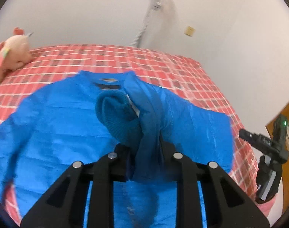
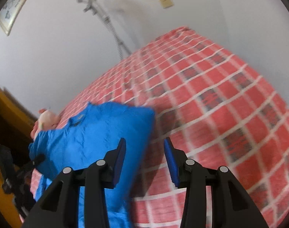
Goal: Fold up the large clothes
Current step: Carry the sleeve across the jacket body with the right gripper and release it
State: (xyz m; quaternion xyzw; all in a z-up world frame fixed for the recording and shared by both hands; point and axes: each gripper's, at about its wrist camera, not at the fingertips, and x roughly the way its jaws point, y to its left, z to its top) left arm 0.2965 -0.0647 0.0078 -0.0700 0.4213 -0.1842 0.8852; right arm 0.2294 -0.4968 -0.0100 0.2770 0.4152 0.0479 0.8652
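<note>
Sleeve (image 1: 150, 117) of the blue jacket (image 1: 59, 117) is clamped by the left gripper (image 1: 147, 157); right gripper (image 2: 144, 159) is held spread, nothing grasped.

Jacket (image 1: 59, 117) bright blue, ribbed cuff (image 1: 116, 114) darker teal. Bedspread (image 2: 220, 104) red check, white grid lines, dark squares. Plush toy (image 1: 11, 55) pale pink. Gripper pads (image 2: 171, 163) blue.

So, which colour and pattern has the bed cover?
The bed cover is red with white grid lines and dark squares; the right wrist view shows it best.
</note>
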